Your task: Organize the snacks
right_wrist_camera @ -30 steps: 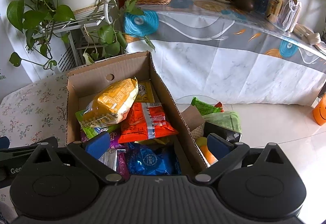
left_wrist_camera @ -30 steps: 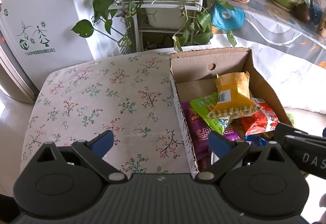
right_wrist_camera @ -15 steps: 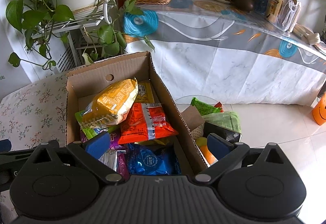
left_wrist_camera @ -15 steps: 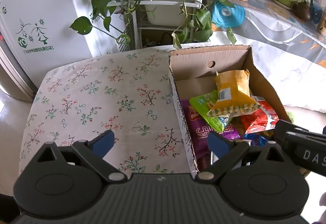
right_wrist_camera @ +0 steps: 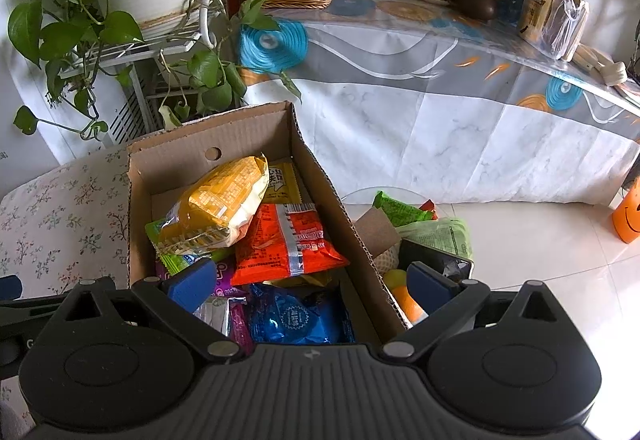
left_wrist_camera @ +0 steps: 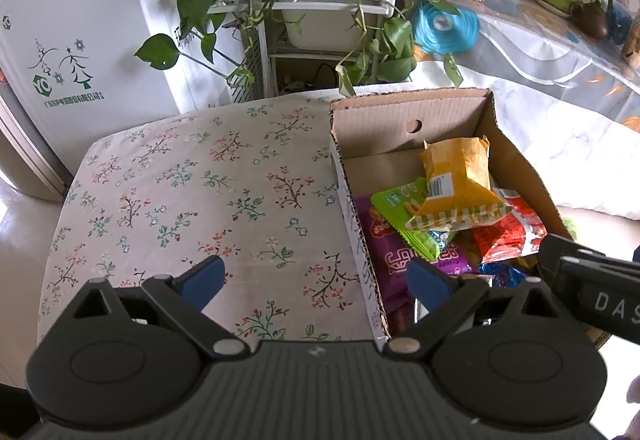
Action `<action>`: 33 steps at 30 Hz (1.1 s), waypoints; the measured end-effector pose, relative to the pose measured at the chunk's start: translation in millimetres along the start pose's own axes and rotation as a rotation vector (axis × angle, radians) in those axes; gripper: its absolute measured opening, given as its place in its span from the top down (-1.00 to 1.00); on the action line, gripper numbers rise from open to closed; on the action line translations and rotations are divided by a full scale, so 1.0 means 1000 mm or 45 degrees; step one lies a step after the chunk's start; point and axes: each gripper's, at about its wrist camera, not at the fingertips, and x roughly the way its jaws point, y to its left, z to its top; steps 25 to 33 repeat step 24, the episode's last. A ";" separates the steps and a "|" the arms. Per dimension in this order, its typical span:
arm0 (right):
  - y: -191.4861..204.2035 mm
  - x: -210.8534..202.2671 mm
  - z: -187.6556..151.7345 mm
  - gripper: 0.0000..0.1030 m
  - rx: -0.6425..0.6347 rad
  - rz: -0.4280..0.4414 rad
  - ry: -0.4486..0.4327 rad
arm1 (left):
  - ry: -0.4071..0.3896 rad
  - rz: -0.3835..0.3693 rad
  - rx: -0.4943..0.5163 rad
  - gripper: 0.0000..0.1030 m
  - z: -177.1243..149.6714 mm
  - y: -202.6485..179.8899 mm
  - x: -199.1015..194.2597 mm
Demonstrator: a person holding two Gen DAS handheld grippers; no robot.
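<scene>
An open cardboard box (left_wrist_camera: 372, 127) (right_wrist_camera: 168, 155) sits on the right side of a floral-cloth table (left_wrist_camera: 192, 191). It holds several snack packs: a yellow pack (left_wrist_camera: 456, 179) (right_wrist_camera: 216, 203) on top, a green one (left_wrist_camera: 400, 215), a purple one (left_wrist_camera: 400, 260), a red one (right_wrist_camera: 288, 240) and a blue one (right_wrist_camera: 296, 316). My left gripper (left_wrist_camera: 316, 278) is open and empty, straddling the box's left wall. My right gripper (right_wrist_camera: 308, 282) is open and empty, above the box's near right corner.
A plant stand with trailing leaves (left_wrist_camera: 304, 7) stands behind the table. A long table with a draped cloth (right_wrist_camera: 440, 79) runs to the right. More snack packs (right_wrist_camera: 424, 220) and an orange object lie just right of the box. White tiled floor (right_wrist_camera: 540, 260) lies beyond.
The left gripper has drifted slightly back and up, so the table and box look a little lower. The right view is nearly unchanged. Both grippers stay open.
</scene>
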 end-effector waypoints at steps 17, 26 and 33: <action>0.007 -0.001 -0.003 -1.00 0.026 0.091 -0.011 | -0.030 0.016 0.004 -0.98 -0.004 0.019 -0.010; 0.027 -0.003 -0.009 -1.00 0.014 0.221 -0.021 | -0.035 0.001 0.019 -0.98 -0.017 0.045 -0.018; 0.027 -0.003 -0.009 -1.00 0.014 0.221 -0.021 | -0.035 0.001 0.019 -0.98 -0.017 0.045 -0.018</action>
